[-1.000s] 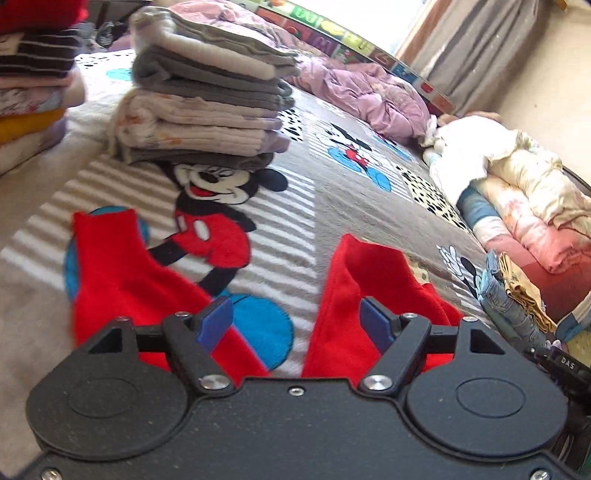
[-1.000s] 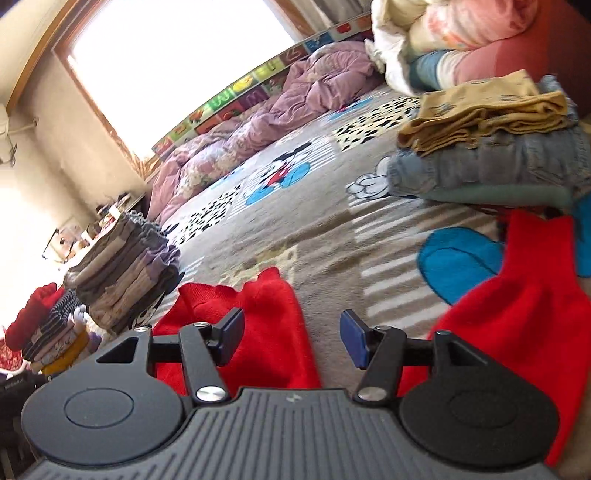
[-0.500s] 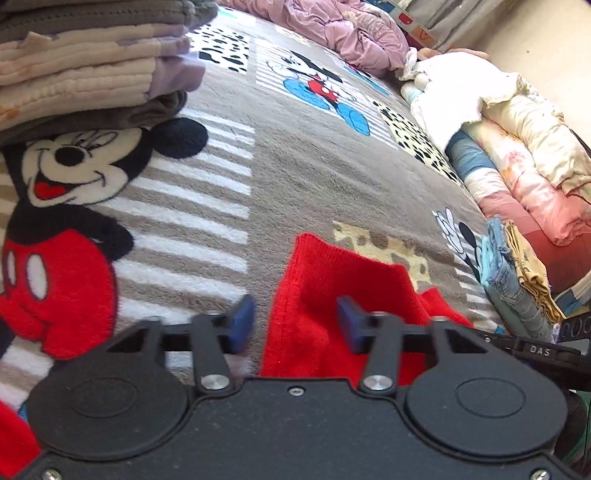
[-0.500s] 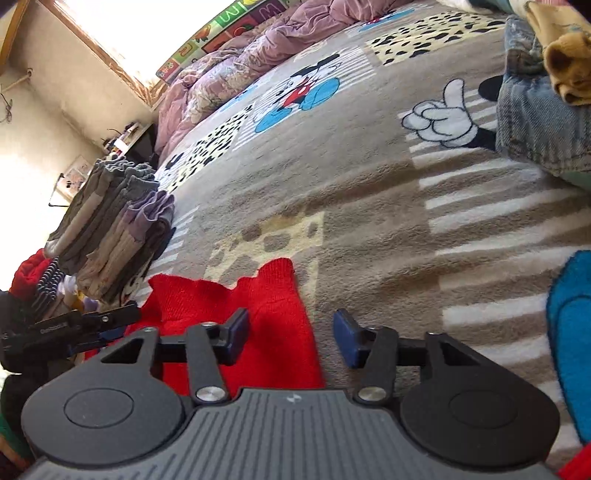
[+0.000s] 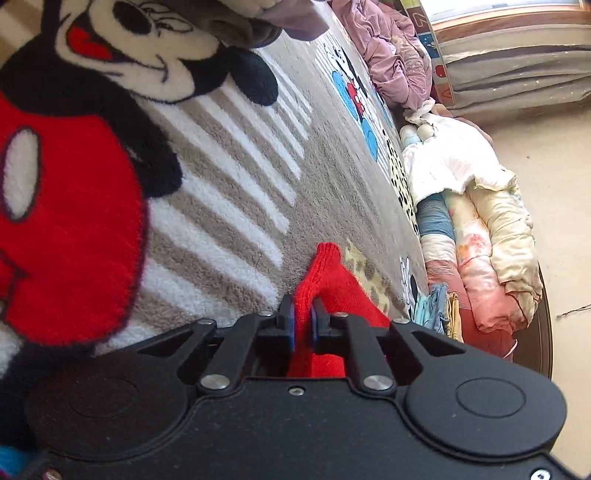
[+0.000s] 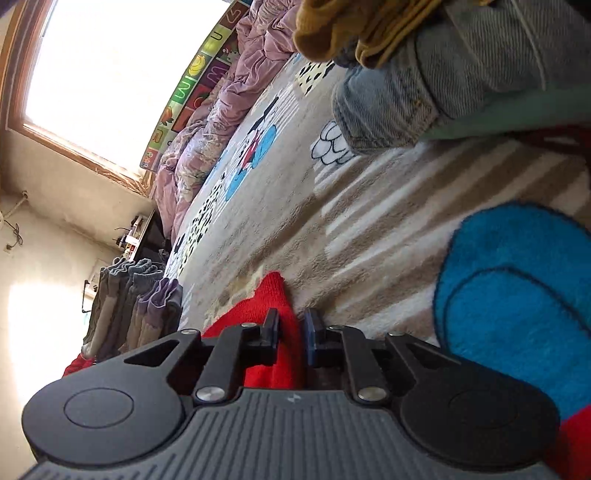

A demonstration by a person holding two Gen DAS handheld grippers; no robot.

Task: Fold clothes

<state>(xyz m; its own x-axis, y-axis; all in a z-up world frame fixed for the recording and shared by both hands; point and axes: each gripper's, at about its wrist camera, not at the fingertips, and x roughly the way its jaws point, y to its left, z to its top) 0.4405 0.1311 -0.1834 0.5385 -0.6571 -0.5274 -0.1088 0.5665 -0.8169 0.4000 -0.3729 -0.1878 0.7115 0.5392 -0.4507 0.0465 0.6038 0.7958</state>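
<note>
A red knitted garment (image 5: pixel 332 291) lies on the cartoon-mouse blanket (image 5: pixel 240 184). In the left wrist view one corner of it stands up between the blue pads of my left gripper (image 5: pixel 302 314). The pads press on the cloth, though the jaws are opening a little. In the right wrist view my right gripper (image 6: pixel 291 325) is shut on another corner of the red garment (image 6: pixel 255 306), and the knit bunches up between its pads. Both grippers are rolled sideways, low over the blanket. More red cloth shows at the lower right of the right wrist view.
A stack of folded clothes (image 5: pixel 240 22) sits at the upper left, also seen in the right wrist view (image 6: pixel 125 306). Folded jeans with a mustard garment on top (image 6: pixel 424 92) lie at the right. A purple duvet (image 5: pixel 391 55) and rolled bedding (image 5: pixel 480 240) line the far edge.
Both grippers came down to the red garment's corners, rolled sideways, and their jaws went from wide apart to shut on the cloth.
</note>
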